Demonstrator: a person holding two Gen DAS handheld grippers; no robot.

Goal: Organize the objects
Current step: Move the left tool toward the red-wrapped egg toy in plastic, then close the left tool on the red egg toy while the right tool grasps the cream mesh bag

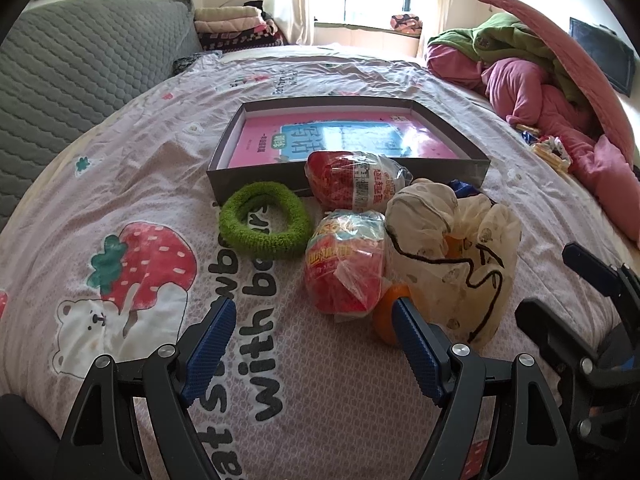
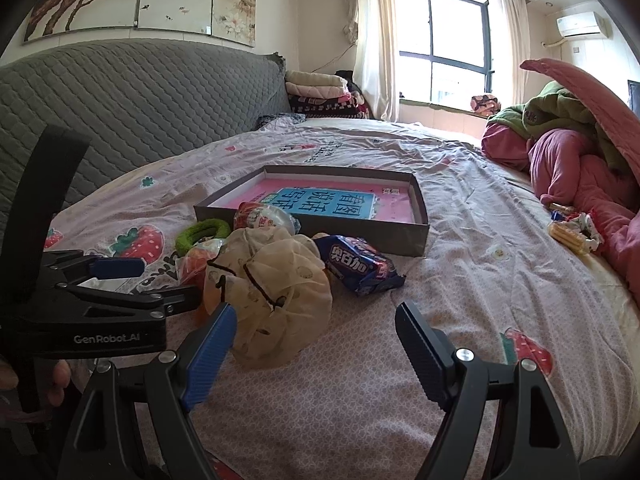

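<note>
A shallow grey box (image 1: 256, 178) (image 2: 320, 230) holding a pink and blue book lies on the bed. In front of it are a green fuzzy ring (image 1: 264, 220) (image 2: 200, 234), two red snack packets (image 1: 352, 186) (image 1: 344, 264), a beige mesh bag (image 1: 452, 248) (image 2: 272, 280) and an orange (image 1: 388, 312). A blue snack packet (image 2: 360, 266) lies right of the bag. My left gripper (image 1: 314, 308) (image 2: 170, 280) is open just short of the nearer red packet, its right finger beside the orange. My right gripper (image 2: 316, 314) (image 1: 548, 284) is open, empty, its left finger near the bag.
Pink and green bedding (image 1: 540, 92) (image 2: 580, 152) is heaped along the right side, with loose wrappers (image 2: 572, 232) beside it. A grey quilted headboard (image 2: 140, 96) rises on the left. Folded blankets (image 2: 320, 92) are stacked at the far end. A hand (image 2: 60, 380) holds the left gripper.
</note>
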